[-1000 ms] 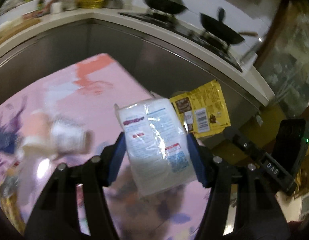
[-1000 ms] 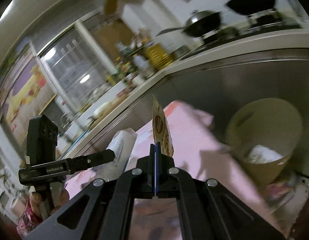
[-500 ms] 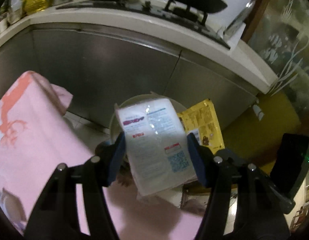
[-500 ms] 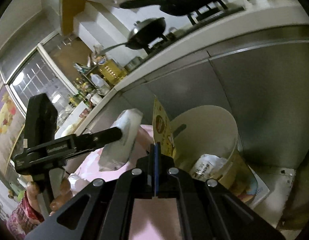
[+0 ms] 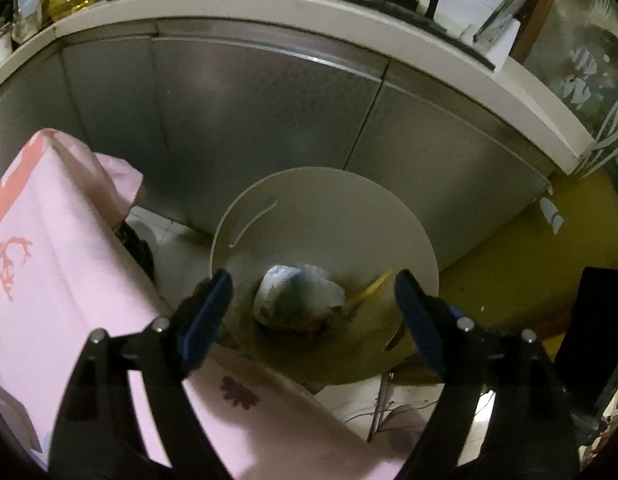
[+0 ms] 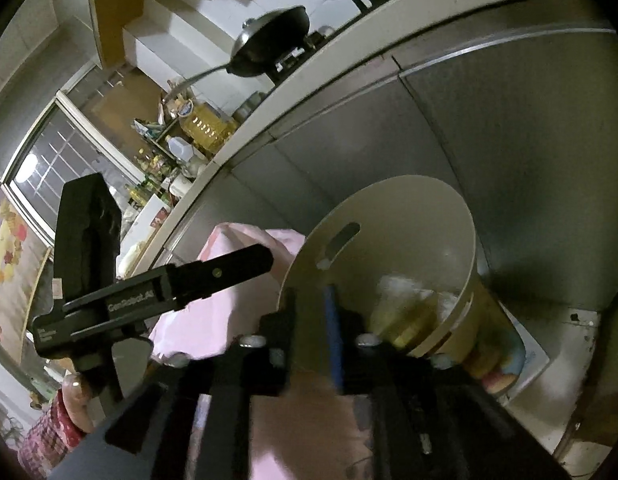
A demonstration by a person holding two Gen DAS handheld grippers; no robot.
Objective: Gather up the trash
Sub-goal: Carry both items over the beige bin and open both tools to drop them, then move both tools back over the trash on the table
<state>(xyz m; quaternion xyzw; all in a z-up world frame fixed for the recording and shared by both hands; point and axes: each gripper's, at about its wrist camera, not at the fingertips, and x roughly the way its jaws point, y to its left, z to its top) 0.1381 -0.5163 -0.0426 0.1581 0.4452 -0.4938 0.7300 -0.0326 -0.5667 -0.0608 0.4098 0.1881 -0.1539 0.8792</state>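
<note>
A cream round bin [image 5: 325,208] stands on the floor against the steel cabinets; it also shows in the right wrist view [image 6: 437,216]. A white plastic packet [image 5: 299,296] and a yellow wrapper [image 5: 371,288] lie inside it; they look blurred in the right wrist view [image 6: 413,300]. My left gripper [image 5: 313,316] is open and empty above the bin's near rim. My right gripper [image 6: 333,320] is over the bin's near edge; its fingers are blurred and appear slightly apart, holding nothing.
A pink patterned tablecloth [image 5: 49,264] covers the table at the left and front. Steel cabinet doors [image 5: 269,120] stand behind the bin under a white counter [image 5: 349,20] with pans. Yellow floor [image 5: 529,264] lies to the right.
Both grippers moved over the bin. The left gripper opened and let go of the white packet; the right let go of the yellow wrapper. Both now lie in the bin.
</note>
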